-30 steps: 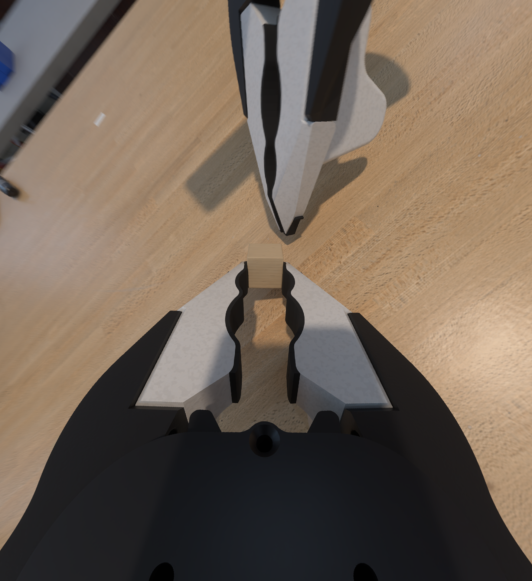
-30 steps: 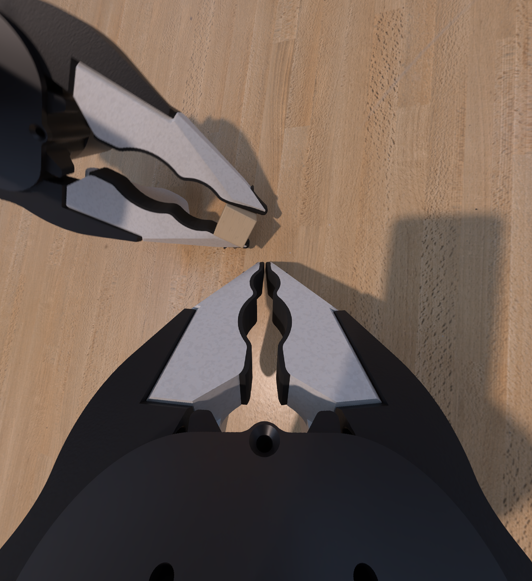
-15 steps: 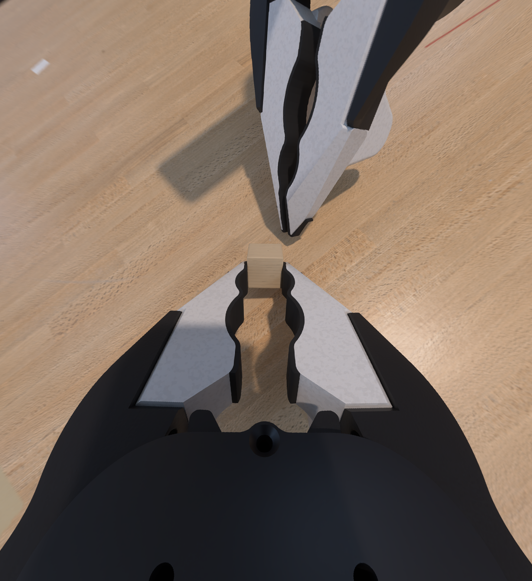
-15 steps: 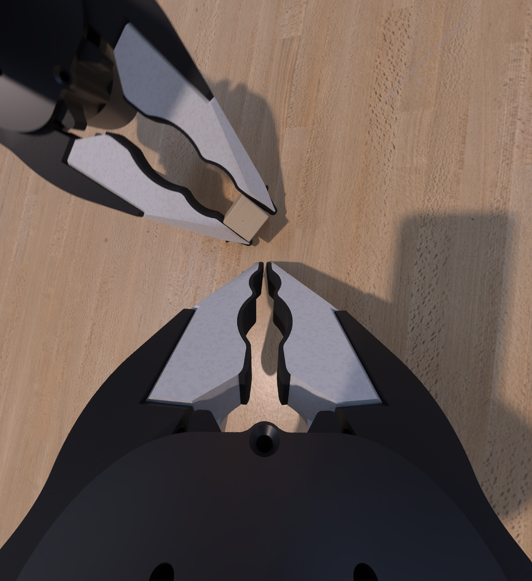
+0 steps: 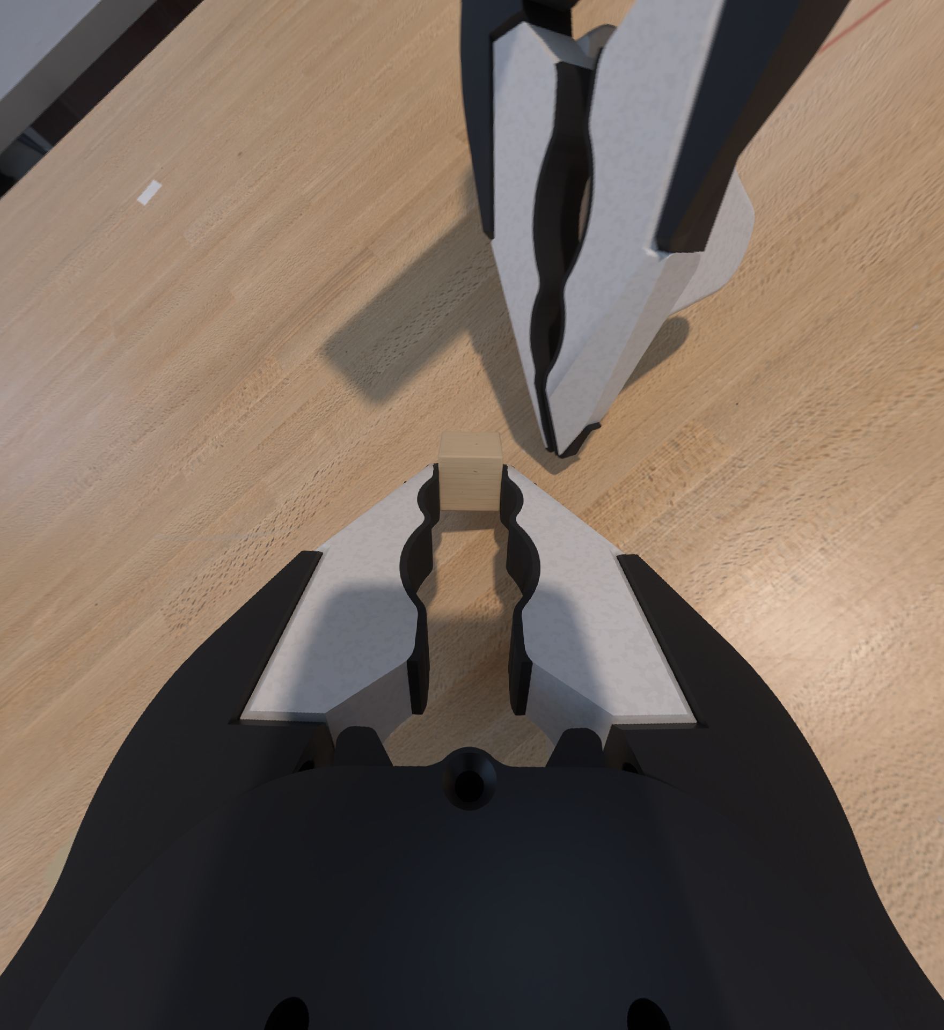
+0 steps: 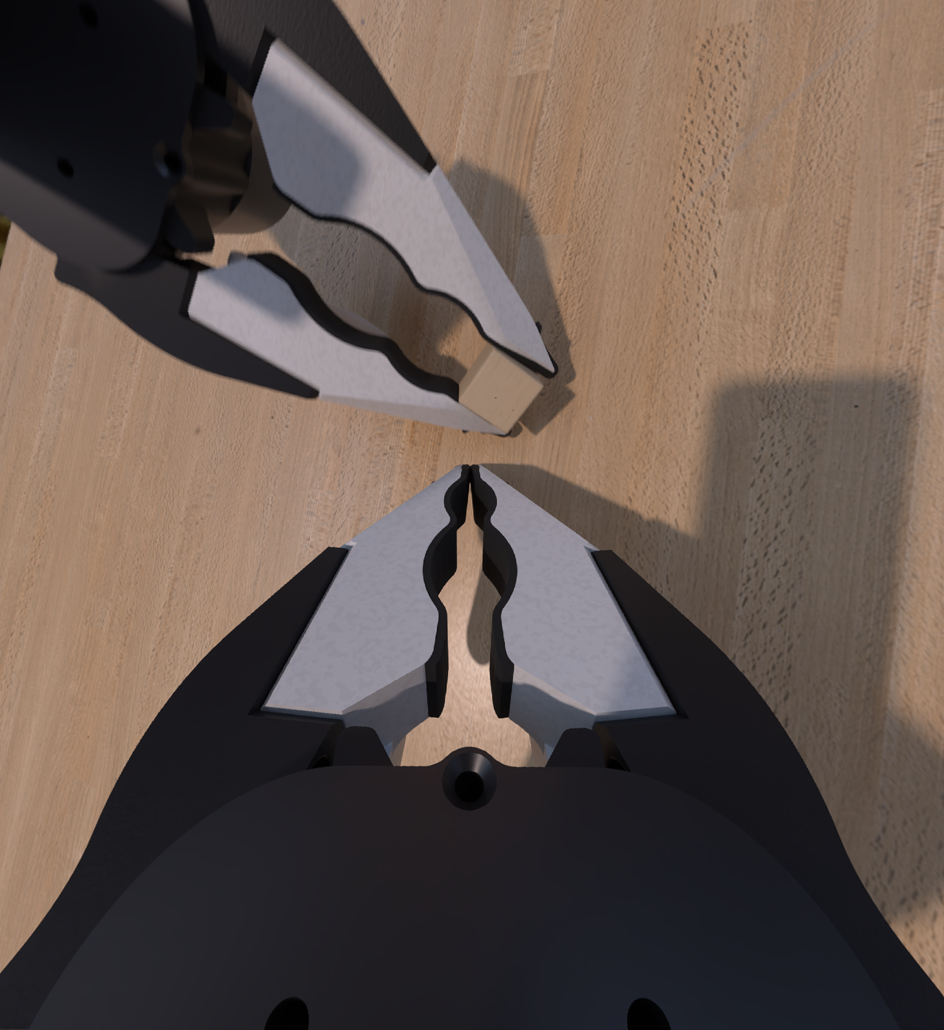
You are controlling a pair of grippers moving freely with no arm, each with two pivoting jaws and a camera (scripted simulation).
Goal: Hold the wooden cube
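Cube of pale wood sits pinched between the very tips of my left tool, above the wooden table. My right tool has its tips pressed together, holding nothing, and points at the table just beside the cube.

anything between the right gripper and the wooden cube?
Nothing visible. The wooden cube is clamped at the left gripper fingertips; the right gripper, shut and empty, points just beside it over bare tabletop.
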